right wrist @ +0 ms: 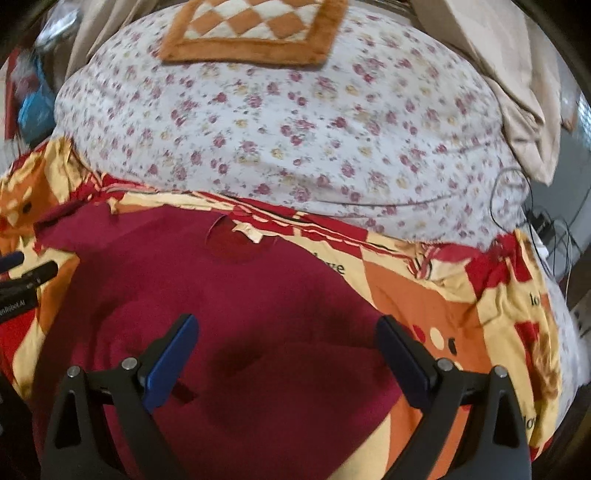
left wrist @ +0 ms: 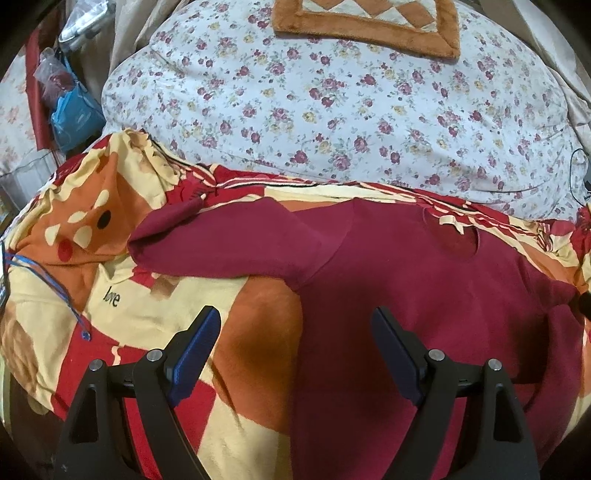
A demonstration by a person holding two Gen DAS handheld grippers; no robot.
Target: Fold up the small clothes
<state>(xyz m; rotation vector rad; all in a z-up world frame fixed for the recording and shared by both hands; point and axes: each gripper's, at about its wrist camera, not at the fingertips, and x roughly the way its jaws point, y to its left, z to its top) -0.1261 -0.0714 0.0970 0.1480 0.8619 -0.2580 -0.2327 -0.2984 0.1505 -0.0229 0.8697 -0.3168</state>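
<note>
the dark red shirt (left wrist: 424, 295) lies spread face-up on the bed's patterned blanket (left wrist: 155, 317), neckline (left wrist: 452, 236) toward the floral pillow (left wrist: 332, 110), so it looks laid out flat ready for the first fold. one sleeve (left wrist: 229, 240) stretches out sideways across the blanket, which seems the natural piece to bring in first.

the left gripper (left wrist: 295, 325) hangs above the shirt's side edge below that sleeve, jaws spread wide with nothing between them; one finger is over blanket, the other over red cloth. the right gripper (right wrist: 288, 332) is likewise spread and empty, poised over the body of the shirt (right wrist: 229, 295); this view is a little blurred. the left gripper's tip (right wrist: 22, 273) shows at the edge of the right view, beside the shirt's far side.

there is open blanket (right wrist: 461, 295) on both sides of the shirt, enough to lay a fold over. the pillow (right wrist: 277, 122) crowds the collar end, and a brown checked mat (right wrist: 255, 33) sits on top of it. cables (right wrist: 532, 206) trail off the bed's side near the pillow, well away from the shirt.
</note>
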